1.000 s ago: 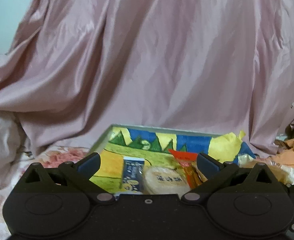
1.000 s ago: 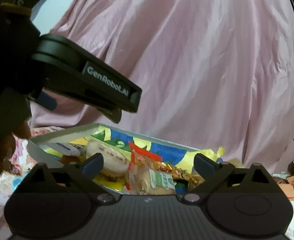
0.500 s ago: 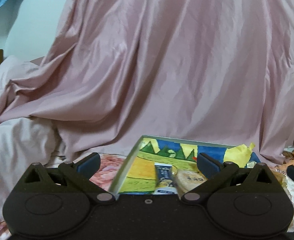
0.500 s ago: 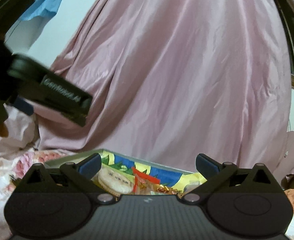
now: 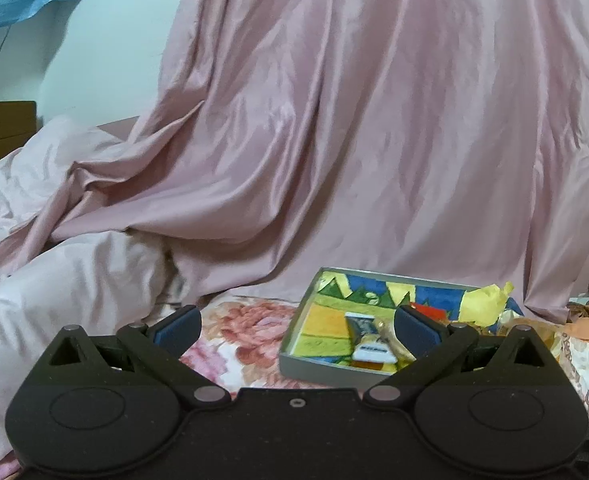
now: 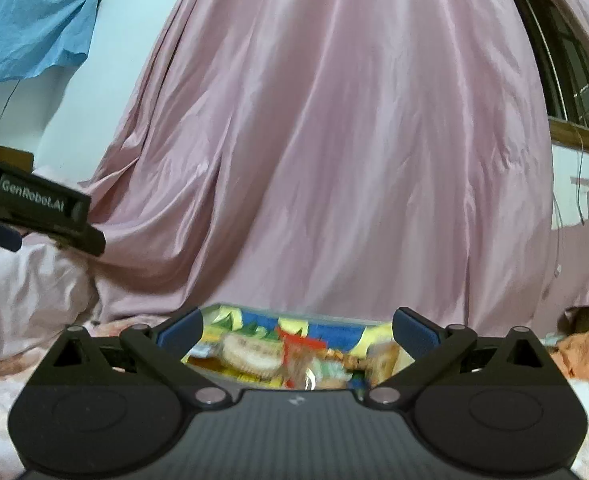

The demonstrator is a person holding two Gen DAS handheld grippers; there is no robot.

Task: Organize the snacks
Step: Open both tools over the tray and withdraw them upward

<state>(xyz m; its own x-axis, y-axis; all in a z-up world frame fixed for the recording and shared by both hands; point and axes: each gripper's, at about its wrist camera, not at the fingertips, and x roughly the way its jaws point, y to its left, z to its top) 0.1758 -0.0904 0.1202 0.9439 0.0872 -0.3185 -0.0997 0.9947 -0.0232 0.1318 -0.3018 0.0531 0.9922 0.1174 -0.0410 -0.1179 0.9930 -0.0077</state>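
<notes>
A grey-rimmed tray [image 5: 314, 370] with a colourful painted bottom lies on the floral bed cover and holds several wrapped snacks. In the left wrist view a dark blue bar packet [image 5: 368, 338] lies in it beside a yellow wrapper [image 5: 486, 304]. My left gripper [image 5: 298, 324] is open and empty, hovering left of and short of the tray. In the right wrist view the tray [image 6: 254, 314] sits between the fingers of my open, empty right gripper [image 6: 298, 326], with a round pale cake packet [image 6: 250, 352] and a red wrapper [image 6: 298, 344], blurred. The left gripper's body [image 6: 42, 208] shows at the left edge.
A big pink satin sheet [image 5: 354, 140] hangs behind the tray. Crumpled pale bedding [image 5: 54, 272] piles up on the left. Orange cloth [image 6: 586, 356] lies at the right. A blue cloth [image 6: 34, 28] hangs on the wall, and a window frame [image 6: 574, 128] is at upper right.
Both grippers have pulled back and up from the tray. The left one swung leftward, so the tray now sits at its right. Both stayed open and empty.
</notes>
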